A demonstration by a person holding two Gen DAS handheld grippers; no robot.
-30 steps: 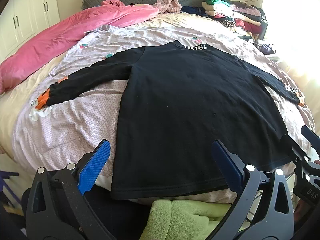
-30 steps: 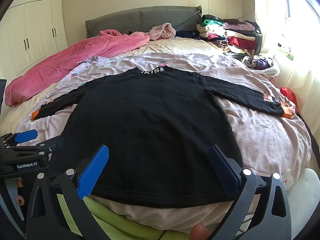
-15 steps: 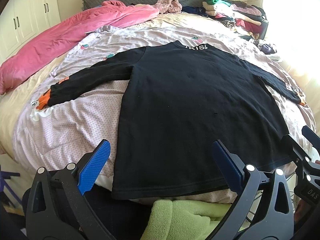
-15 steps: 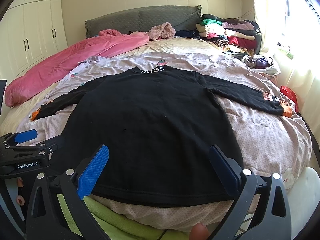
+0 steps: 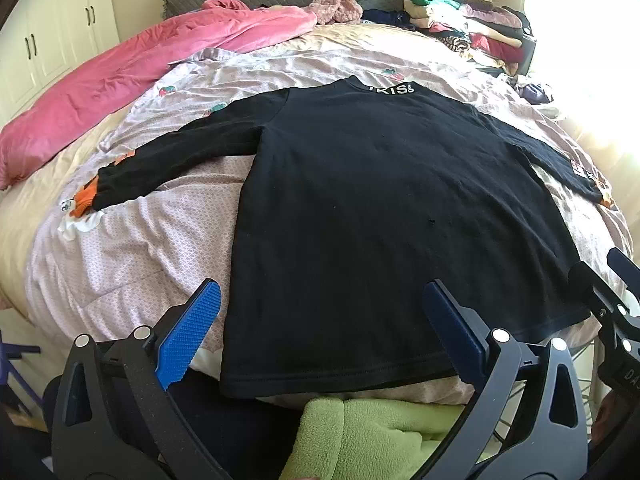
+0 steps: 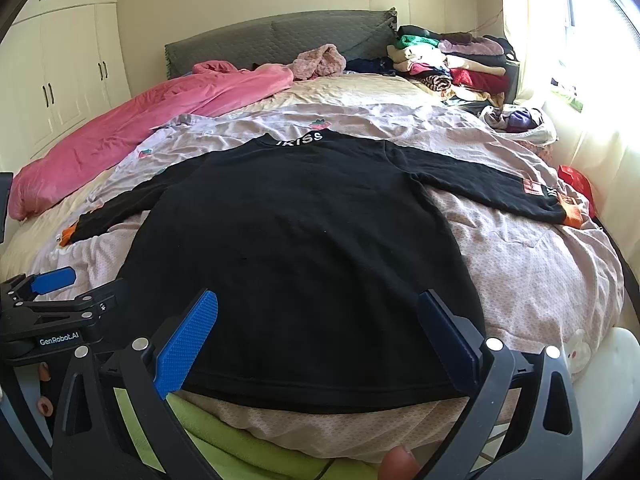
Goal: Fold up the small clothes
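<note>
Black long-sleeved top (image 5: pixel 380 208) lies spread flat, back up, across the pale pink quilt (image 5: pixel 132 252), sleeves out to both sides and its hem at the near edge of the bed. Left gripper (image 5: pixel 320 328) and right gripper (image 6: pixel 320 336) both hover just short of that hem, jaws spread wide and nothing in either of them. It looks soft, light knit that will sag and drag on the quilt, so I'd pinch a cuff (image 6: pixel 576 212) or a hem corner, never the middle of the body.
</note>
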